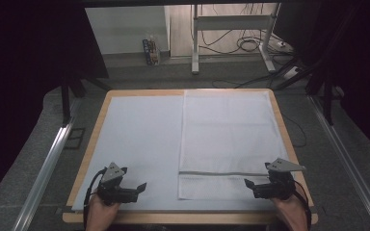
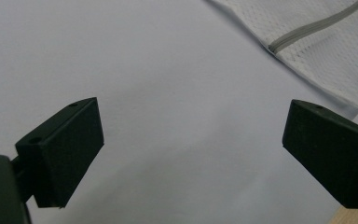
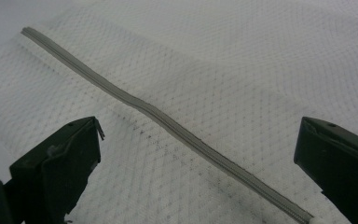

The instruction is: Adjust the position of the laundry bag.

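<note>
We start with the table (image 1: 92,139), a wooden top whose bare edge frames a pale sheet (image 1: 139,144) covering almost all of it. On the sheet, filling the half from twelve o'clock round to about four o'clock, lies the white mesh bag (image 1: 229,139), spread flat and long, its far end at the table's far edge. A grey zipper (image 1: 221,173) crosses it from side to side near its close end (the strip of bag below the zipper looks slightly more see-through).

At seven o'clock we hold the left gripper (image 1: 138,188) low above the bare sheet, pointing across toward the bag and well apart from it. In the left gripper view its jaws stand wide apart with nothing between them, only plain sheet under them, and the bag's corner (image 2: 326,51) with the zipper's end lies up at one o'clock.

At five o'clock the right gripper (image 1: 249,185) sits just beside the bag's close right corner, pointing inward over it. In the right gripper view its jaws are likewise spread wide and grip nothing; the mesh (image 3: 242,79) lies under them, and the zipper (image 3: 168,123) runs slantwise from ten o'clock down to five o'clock between them.
</note>
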{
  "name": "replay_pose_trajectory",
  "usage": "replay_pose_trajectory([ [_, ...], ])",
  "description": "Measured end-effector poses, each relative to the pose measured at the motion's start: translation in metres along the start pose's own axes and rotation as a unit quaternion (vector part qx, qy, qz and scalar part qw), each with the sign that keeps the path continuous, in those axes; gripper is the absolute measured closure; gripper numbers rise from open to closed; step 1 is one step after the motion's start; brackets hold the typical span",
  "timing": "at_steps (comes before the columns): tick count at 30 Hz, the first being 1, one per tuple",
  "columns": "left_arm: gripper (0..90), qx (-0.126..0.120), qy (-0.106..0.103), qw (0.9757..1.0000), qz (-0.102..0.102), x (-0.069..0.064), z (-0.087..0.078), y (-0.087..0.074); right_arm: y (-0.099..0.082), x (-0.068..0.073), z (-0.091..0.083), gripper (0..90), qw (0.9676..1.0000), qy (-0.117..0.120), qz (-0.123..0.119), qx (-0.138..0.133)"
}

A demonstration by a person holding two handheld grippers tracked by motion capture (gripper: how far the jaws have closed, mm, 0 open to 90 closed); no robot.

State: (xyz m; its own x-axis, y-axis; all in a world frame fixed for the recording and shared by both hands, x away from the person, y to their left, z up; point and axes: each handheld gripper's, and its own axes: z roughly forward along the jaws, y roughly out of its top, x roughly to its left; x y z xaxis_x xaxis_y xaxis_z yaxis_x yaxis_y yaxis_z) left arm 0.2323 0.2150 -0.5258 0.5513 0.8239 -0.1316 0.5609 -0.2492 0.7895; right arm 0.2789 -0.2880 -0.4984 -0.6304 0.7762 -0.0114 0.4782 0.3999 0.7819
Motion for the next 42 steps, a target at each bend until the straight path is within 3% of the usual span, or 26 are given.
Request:
replay_pose_trajectory([
  [3,5.3,0.005,-0.008,0.9999,-0.011,0.004,0.000,-0.002,0.000,0.000,0.001,0.4,1.0000,0.001,-0.005,0.004],
  [12,4.8,0.018,0.016,0.9994,0.026,0.001,0.004,-0.004,0.001,0.002,0.003,0.9,0.9999,0.000,-0.003,0.010],
  [18,5.0,0.010,0.007,0.9994,0.032,0.001,0.007,-0.005,0.001,0.002,0.004,0.9,0.9999,0.003,-0.001,0.012],
  [21,1.6,0.014,0.020,0.9992,0.031,0.001,0.008,-0.004,0.001,0.002,0.004,1.0,0.9999,0.003,-0.002,0.014],
  [33,2.3,0.048,0.020,0.9983,0.028,-0.007,0.025,0.010,0.001,0.002,0.008,3.0,0.9995,-0.011,-0.007,0.030],
  [42,1.9,0.035,0.010,0.9990,0.024,-0.006,0.032,0.020,0.002,-0.002,0.009,0.7,0.9997,-0.023,0.002,0.012],
])
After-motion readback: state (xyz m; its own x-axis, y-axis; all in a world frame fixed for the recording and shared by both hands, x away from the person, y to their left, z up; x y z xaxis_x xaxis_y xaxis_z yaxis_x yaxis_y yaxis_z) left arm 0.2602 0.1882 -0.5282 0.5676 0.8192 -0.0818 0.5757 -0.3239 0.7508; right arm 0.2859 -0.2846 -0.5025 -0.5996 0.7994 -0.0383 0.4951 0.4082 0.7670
